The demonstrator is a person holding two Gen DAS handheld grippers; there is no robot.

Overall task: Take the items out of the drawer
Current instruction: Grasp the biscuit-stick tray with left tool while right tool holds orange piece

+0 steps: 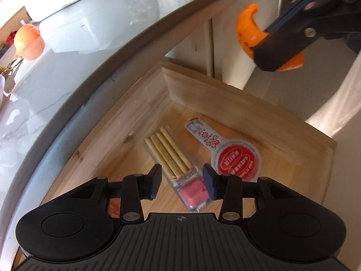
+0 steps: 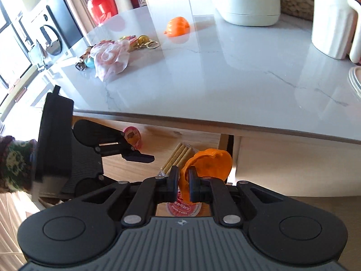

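Observation:
A wooden drawer (image 1: 203, 90) stands pulled out under the marble tabletop. In it lie a clear pack of biscuit sticks with pink dip (image 1: 173, 158) and a packet with a round red label (image 1: 234, 160). My left gripper (image 1: 182, 181) hangs open over the pack's pink end, its pads apart from the pack. My right gripper (image 2: 182, 183) is shut on an orange pumpkin-shaped half shell (image 2: 207, 160), held above the drawer. In the left wrist view the same shell (image 1: 246, 24) and right gripper (image 1: 259, 47) show at the upper right.
On the tabletop (image 2: 225, 79) lie another orange pumpkin piece (image 2: 178, 27), a pink-printed wrapped packet (image 2: 110, 56) and a bunch of key rings (image 2: 144, 41). White pots (image 2: 248, 0) stand at the back. A round pink item (image 2: 133, 135) sits at the drawer's far side.

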